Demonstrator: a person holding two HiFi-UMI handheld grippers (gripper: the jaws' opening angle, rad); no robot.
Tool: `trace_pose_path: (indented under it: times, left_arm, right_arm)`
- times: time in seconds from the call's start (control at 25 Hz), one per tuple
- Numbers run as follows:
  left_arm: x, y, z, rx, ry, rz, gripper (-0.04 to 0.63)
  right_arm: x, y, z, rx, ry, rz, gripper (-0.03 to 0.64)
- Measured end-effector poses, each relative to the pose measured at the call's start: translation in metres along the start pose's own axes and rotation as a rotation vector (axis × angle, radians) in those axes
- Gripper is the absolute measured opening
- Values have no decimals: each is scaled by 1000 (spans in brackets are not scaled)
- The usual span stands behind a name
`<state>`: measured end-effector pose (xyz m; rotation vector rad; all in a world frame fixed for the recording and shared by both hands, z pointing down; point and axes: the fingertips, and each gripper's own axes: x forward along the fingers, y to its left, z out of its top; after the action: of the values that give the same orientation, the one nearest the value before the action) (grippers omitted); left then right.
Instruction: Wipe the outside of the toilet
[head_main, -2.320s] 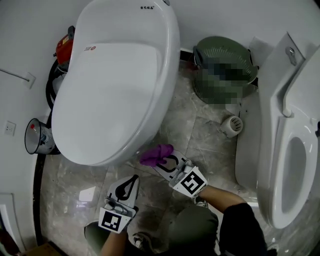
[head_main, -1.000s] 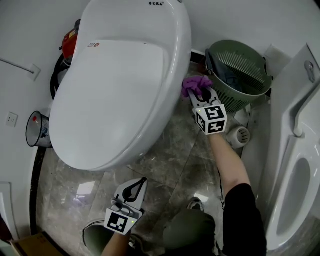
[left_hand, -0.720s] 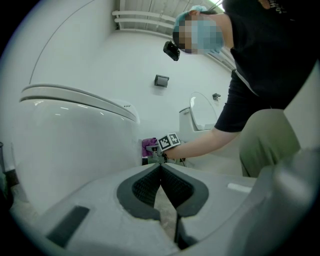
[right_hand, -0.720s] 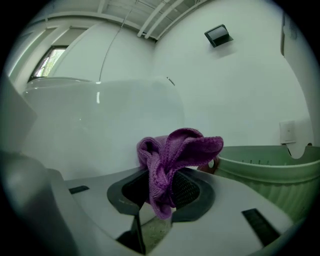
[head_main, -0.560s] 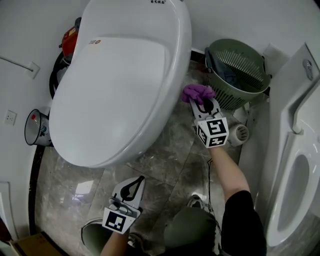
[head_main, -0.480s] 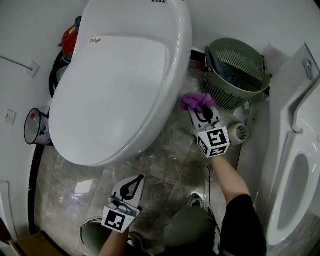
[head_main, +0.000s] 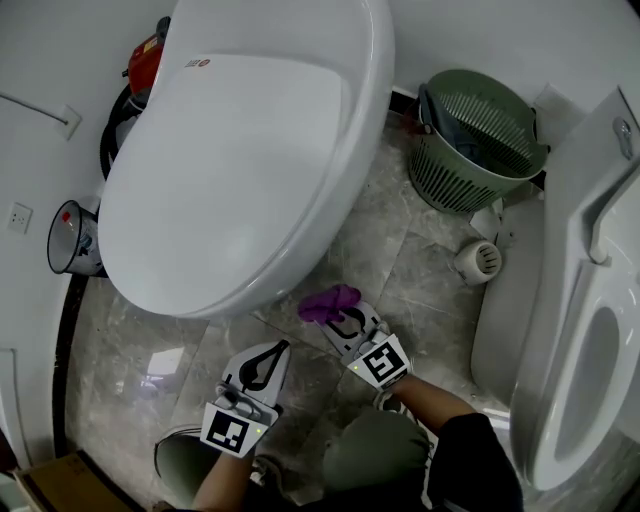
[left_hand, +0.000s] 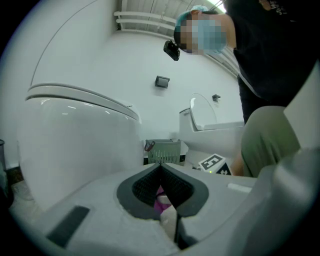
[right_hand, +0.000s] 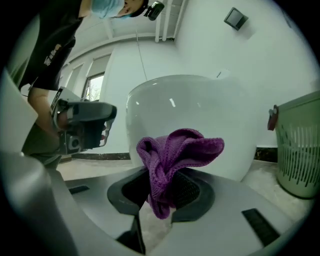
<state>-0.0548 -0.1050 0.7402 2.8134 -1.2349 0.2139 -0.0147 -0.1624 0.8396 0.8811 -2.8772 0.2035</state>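
Purple cloth (head_main: 328, 302) pinched in right tongs (head_main: 338, 316) beside toilet (head_main: 240, 150); left tongs (head_main: 284, 347) closed, empty.

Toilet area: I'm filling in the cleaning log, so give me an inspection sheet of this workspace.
Surface: grey marble floor, tiled.
Job's things: white toilet, lid down; purple cloth near its front base.
Clutter: green basket; red item behind toilet; small white round cap on floor.
Grippers: left gripper shut, empty; right gripper shut on purple cloth.
Cables: black loop beside toilet, kind unclear.
Surroundings: white wall; second toilet at right.
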Motion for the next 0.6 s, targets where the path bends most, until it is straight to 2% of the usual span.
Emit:
trace_pose_path:
  times: [0.16, 0.24, 0.44, 0.6]
  left_arm:
    - [-5, 2, -9, -2, 29, 25, 9]
    - [-5, 4, -13, -9, 39, 38, 9]
    - [6, 1, -10, -11, 30, 37, 9]
    - [14, -5, -12, -7, 41, 17, 9]
  right_arm:
    - [25, 35, -12, -17, 5, 95, 109]
    - [38, 41, -12, -44, 0, 115, 109]
    - [51, 30, -9, -59, -30, 100, 108]
    - [38, -10, -6, -40, -33, 6, 108]
